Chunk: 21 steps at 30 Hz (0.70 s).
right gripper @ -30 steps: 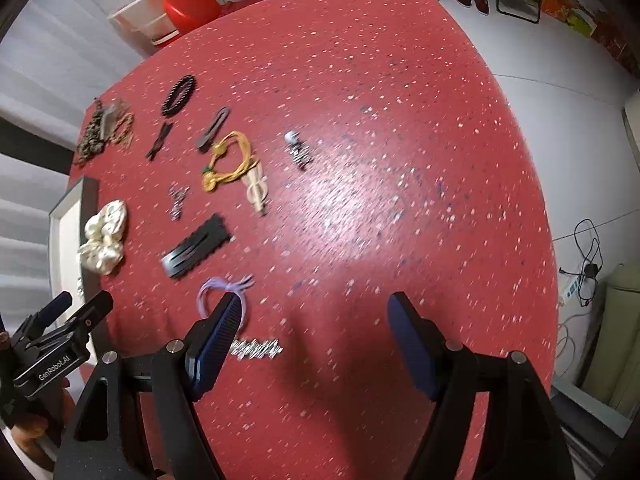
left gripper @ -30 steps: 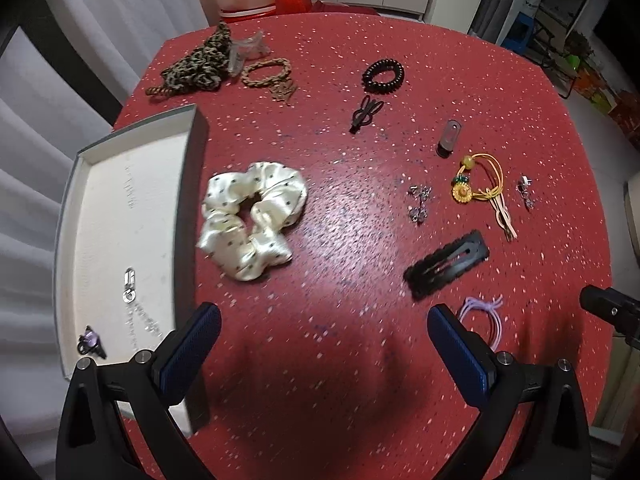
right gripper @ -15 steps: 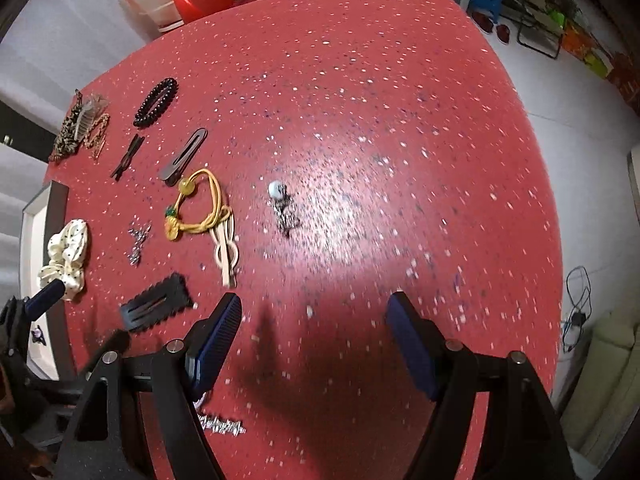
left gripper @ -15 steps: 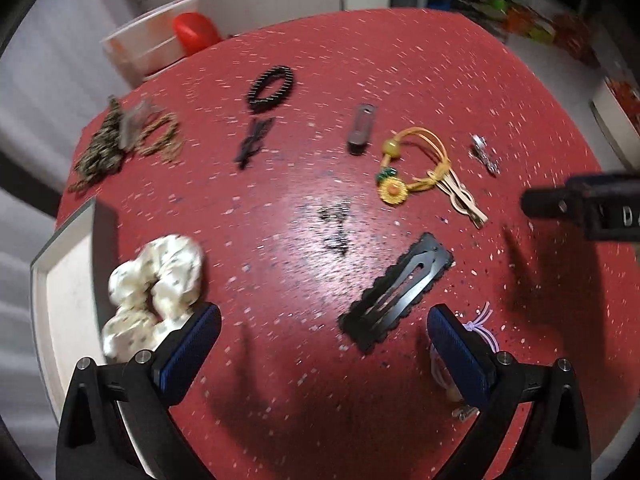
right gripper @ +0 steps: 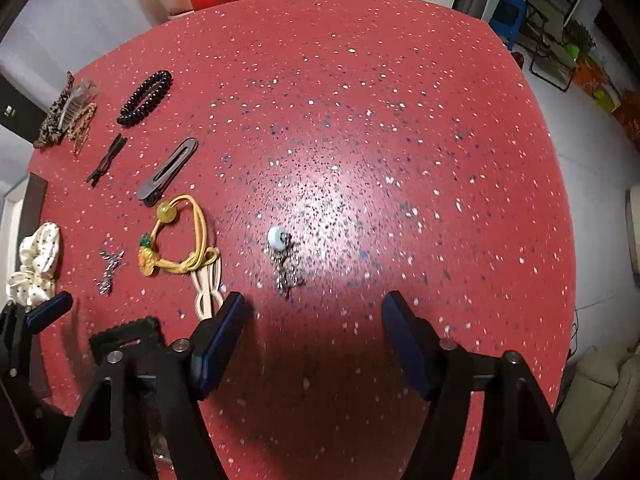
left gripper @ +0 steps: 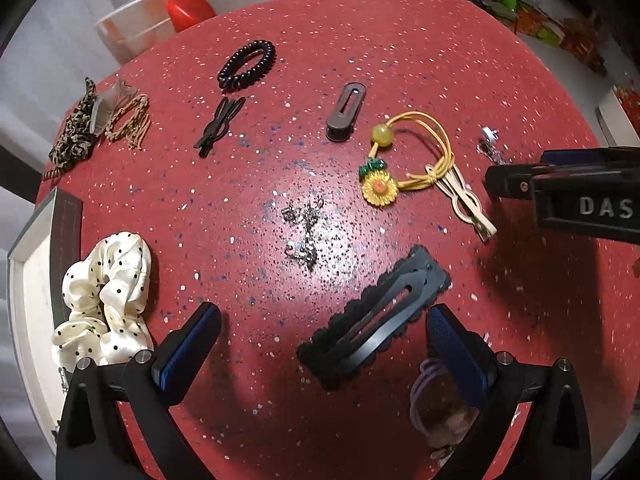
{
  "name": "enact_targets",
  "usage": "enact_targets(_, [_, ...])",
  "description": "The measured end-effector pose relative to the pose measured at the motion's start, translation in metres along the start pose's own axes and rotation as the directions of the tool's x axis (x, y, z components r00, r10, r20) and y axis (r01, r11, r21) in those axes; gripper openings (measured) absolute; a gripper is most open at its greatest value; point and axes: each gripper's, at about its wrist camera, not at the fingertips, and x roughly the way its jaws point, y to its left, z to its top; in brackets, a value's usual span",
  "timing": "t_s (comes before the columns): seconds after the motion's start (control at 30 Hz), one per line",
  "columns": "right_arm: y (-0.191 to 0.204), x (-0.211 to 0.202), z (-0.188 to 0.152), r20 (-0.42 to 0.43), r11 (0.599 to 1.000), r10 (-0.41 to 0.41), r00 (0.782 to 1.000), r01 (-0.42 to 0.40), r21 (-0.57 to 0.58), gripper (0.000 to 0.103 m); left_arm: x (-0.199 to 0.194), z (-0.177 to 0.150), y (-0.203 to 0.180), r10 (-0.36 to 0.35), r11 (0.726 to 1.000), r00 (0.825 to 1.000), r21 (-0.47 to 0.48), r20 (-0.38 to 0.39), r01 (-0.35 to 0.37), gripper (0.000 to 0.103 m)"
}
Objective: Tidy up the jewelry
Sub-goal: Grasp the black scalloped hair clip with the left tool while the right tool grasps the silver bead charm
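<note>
My left gripper point(left gripper: 324, 340) is open and empty, low over a black scalloped hair clip point(left gripper: 376, 320) that lies between its fingers. A purple hair tie point(left gripper: 424, 384) lies under its right finger. My right gripper point(right gripper: 312, 328) is open and empty, just short of a silver chain with a pale bead point(right gripper: 282, 258). That chain also shows in the left wrist view point(left gripper: 490, 144). A small silver charm point(left gripper: 304, 232), a yellow sunflower hair tie point(left gripper: 408, 160), a beige clip point(left gripper: 466, 204) and a cream dotted scrunchie point(left gripper: 104, 296) lie on the red table point(right gripper: 400, 140).
A grey jewelry tray point(left gripper: 32, 292) sits at the table's left edge. A black coil tie point(left gripper: 246, 64), a black claw clip point(left gripper: 218, 126), a brown clip point(left gripper: 346, 112) and leopard and tan ties point(left gripper: 100, 124) lie at the back. A white bin point(left gripper: 148, 28) stands beyond.
My left gripper has swung right from the tray and scrunchie to over the black scalloped clip. My right gripper has moved forward from the purple tie toward the beaded chain.
</note>
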Motion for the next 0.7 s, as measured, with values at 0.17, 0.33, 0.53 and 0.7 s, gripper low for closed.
enact_targets(0.17, [0.014,0.003,0.012,0.036,0.999,-0.028,0.999,0.029,-0.03,0.059,-0.002,0.005,-0.005,-0.011,1.0,1.0,-0.02,0.002,0.011,0.091])
enact_targets(0.33, [0.028,0.003,0.019,0.05,0.998,-0.013,0.999,0.016,-0.056,0.034,-0.006,0.007,-0.019,-0.053,0.998,0.999,-0.022,-0.007,0.053,0.065])
enact_targets(0.53, [0.029,0.002,0.019,0.046,0.999,0.002,0.999,0.0,-0.038,0.012,-0.01,0.013,-0.022,-0.074,0.997,0.997,-0.035,-0.011,0.074,0.036])
enact_targets(0.7, [0.005,-0.008,0.01,0.034,0.998,0.059,0.998,-0.059,0.004,0.011,-0.016,0.011,-0.004,-0.108,0.989,0.994,-0.104,-0.026,0.105,0.032])
